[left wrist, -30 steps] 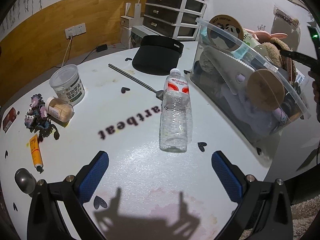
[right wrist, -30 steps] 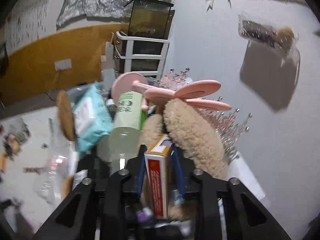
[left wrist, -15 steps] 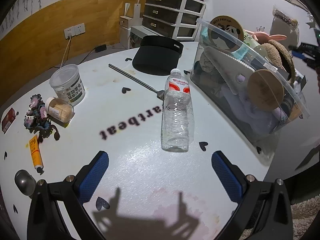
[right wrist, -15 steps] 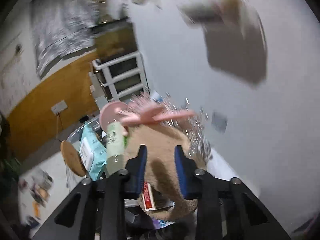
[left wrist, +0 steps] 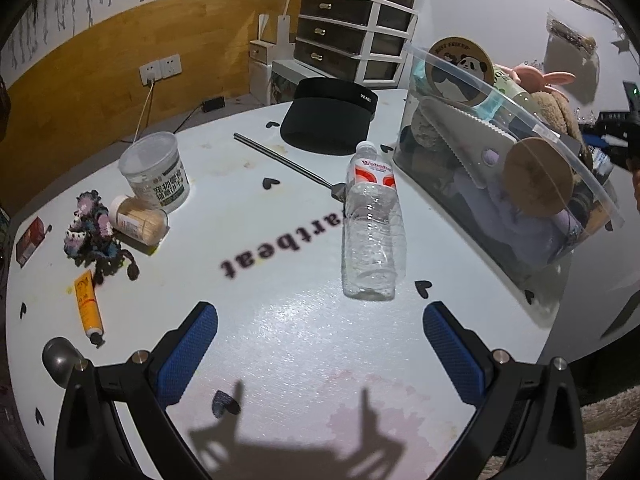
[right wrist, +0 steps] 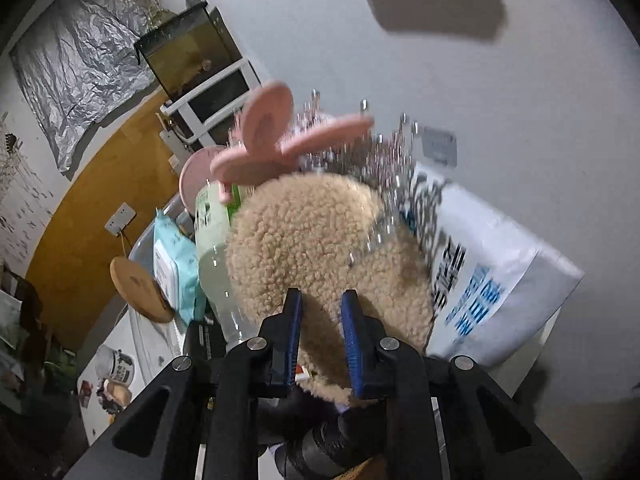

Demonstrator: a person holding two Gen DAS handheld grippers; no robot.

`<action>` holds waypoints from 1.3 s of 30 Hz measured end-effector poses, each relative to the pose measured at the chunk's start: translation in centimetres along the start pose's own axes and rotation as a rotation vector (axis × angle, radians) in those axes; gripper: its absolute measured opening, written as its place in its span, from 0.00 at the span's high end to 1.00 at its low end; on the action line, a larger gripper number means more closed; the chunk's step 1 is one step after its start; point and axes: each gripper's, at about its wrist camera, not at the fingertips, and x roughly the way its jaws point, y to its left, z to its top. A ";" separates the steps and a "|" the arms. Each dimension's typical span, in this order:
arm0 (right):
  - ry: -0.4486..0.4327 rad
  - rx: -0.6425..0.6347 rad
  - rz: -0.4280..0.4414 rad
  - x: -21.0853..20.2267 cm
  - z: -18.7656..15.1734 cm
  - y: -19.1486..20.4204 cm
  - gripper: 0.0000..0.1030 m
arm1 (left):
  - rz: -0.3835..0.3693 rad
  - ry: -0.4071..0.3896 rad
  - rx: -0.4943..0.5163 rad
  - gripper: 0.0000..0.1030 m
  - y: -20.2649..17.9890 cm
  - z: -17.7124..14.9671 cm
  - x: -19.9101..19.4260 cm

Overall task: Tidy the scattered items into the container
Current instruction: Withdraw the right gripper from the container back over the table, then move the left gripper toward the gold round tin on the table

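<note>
Your right gripper (right wrist: 320,330): blue pads narrowly apart, nothing between, above tan fleece plush (right wrist: 316,240). Pink bunny-ear fan (right wrist: 272,140) atop plush. Left: green bottle (right wrist: 212,240), teal wipes pack (right wrist: 174,264), wooden disc (right wrist: 138,290). Right: white printed bag (right wrist: 492,280).

Clear plastic container (left wrist: 500,168) sits at the worktop's right edge, packed full, a fuzzy tan plush (right wrist: 320,240) heaped on top. Scattered on the worktop: clear water bottle (left wrist: 374,224) lying flat just beside it, black visor cap (left wrist: 328,118), metal rod (left wrist: 284,162), white tub (left wrist: 154,172) upright, toothpick jar (left wrist: 138,220) tipped over, crocheted bundle (left wrist: 94,232), orange tube (left wrist: 88,300), small red box (left wrist: 30,234).
</note>
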 end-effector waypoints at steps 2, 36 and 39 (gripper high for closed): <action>-0.110 -0.062 -0.009 -2.1 0.3 1.3 0.80 | 0.011 -0.008 0.006 0.00 0.2 -0.1 -0.3; 0.506 -0.528 0.342 6.4 -25.3 28.2 0.14 | 0.292 0.032 -0.289 0.00 20.4 -7.4 -3.8; 0.526 -0.538 0.336 6.6 -26.1 28.9 0.14 | 0.300 0.034 -0.337 0.00 23.5 -7.6 -3.5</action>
